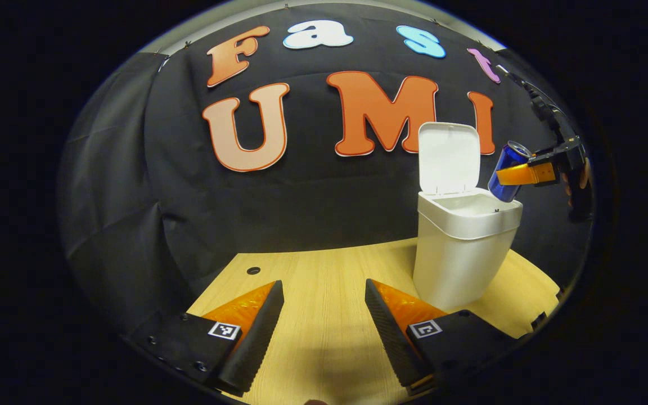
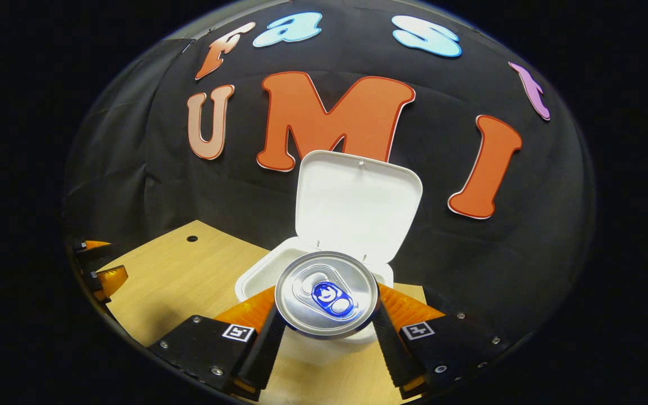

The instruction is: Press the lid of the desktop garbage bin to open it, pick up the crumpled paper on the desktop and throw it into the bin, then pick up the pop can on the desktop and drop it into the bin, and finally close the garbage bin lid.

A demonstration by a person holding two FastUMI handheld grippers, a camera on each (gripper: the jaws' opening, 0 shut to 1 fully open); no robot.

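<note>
Right gripper [image 2: 327,332] has the pop can [image 2: 327,293] clamped between its two fingers, one finger pressing on each side of the can body, jaws closed down to can width. In the right gripper view the can's silver top with the blue tab faces the camera, dead centre between the fingers, sitting in front of and partly covering the mouth of the garbage bin [image 2: 256,281]. The lid [image 2: 358,205] is flipped up, standing about upright behind the opening, its inner side towards the camera. Left gripper view shows the same from the side: the right gripper [image 1: 518,174] comes in from the right edge holding the blue pop can [image 1: 507,169] tilted, top end up and away from the bin; the can's lower end is at the right rim of the garbage bin [image 1: 459,253], just above the open mouth, can't tell if it touches the rim. Lid [image 1: 449,157] up there too. A hand [image 1: 577,183] grips the handle at the far right, mostly in shadow. Left gripper [image 1: 324,315] is wide open with nothing between its fingers, low over the wooden desktop [image 1: 324,281], well left of the bin. It also appears at the far left edge of the right gripper view as left gripper [image 2: 99,270], small. Bin interior isn't visible enough to tell contents.
</note>
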